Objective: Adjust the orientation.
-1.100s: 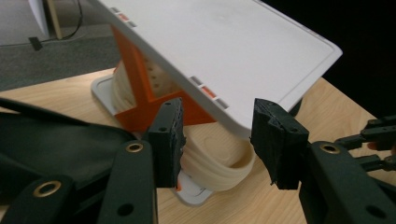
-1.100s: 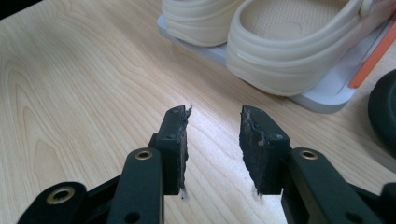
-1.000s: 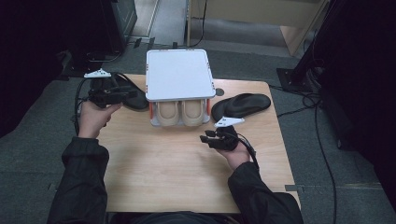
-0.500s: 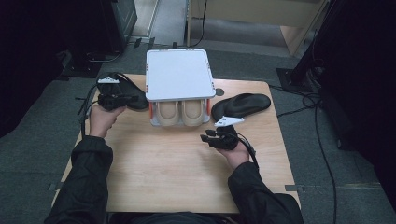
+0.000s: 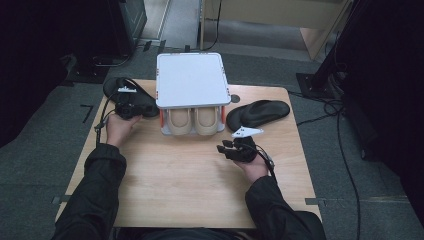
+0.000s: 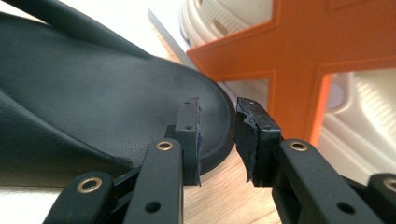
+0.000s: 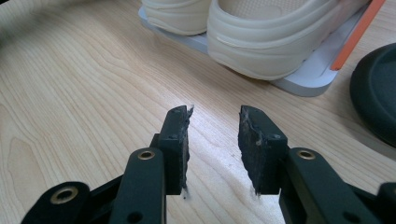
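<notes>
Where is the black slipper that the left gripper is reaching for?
In the high view the black slipper lies at the table's far left, beside the white shoe rack. In the left gripper view its rim sits between the left gripper jaws.

A recording lab or workshop: a small wooden worktop [image 5: 190, 175] stands on grey carpet tiles [image 5: 45, 165], cables [image 5: 345, 150] trailing across the floor, dark equipment stands [image 5: 330, 65] at far right.

left gripper [image 6: 217, 135] lowered to black slipper [image 6: 93, 102] | jaws closing, seemingly astride its edge
</notes>
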### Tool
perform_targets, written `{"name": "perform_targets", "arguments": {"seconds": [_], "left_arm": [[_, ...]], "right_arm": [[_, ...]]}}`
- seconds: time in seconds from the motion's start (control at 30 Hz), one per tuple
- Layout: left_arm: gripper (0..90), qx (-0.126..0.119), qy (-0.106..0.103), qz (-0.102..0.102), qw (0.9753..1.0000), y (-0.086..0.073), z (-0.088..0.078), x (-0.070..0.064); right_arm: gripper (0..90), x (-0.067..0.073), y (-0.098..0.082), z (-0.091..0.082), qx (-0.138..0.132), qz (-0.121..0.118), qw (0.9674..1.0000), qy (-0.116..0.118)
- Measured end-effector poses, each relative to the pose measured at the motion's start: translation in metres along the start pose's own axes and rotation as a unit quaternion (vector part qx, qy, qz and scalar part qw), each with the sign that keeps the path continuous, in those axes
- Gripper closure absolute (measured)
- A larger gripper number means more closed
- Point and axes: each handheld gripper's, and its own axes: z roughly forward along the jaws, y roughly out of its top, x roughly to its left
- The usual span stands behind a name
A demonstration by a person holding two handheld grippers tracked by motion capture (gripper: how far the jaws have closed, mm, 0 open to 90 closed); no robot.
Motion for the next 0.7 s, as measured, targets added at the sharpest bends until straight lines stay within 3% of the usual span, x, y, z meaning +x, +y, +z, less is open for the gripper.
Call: {"name": "perform_targets", "arguments": {"seconds": [0.1,0.13,0.33,0.43,0.7], "left_arm": [[71.2,0.012,-0.01,-0.005,0.9999,-0.005,0.006,0.003],[71.9,0.001,-0.009,0.001,1.0,-0.009,0.006,0.003],[77.9,0.006,-0.003,-0.008,1.0,-0.011,0.004,0.003],[79.4,0.009,-0.004,-0.019,0.9998,-0.016,0.0,0.001],[81.6,0.015,-0.007,-0.025,0.9996,-0.03,-0.014,-0.006]], "right_arm": [[63.5,0.0,0.0,-0.001,-0.002,0.0,1.0,0.002],[63.6,0.0,0.0,-0.001,-0.004,-0.002,1.0,0.002],[63.6,0.001,0.003,-0.001,-0.008,-0.009,0.9999,0.004],[63.6,0.0,0.004,-0.001,-0.01,-0.007,0.9999,0.004],[63.6,-0.003,0.006,-0.001,-0.011,-0.003,0.9999,0.0]]}}
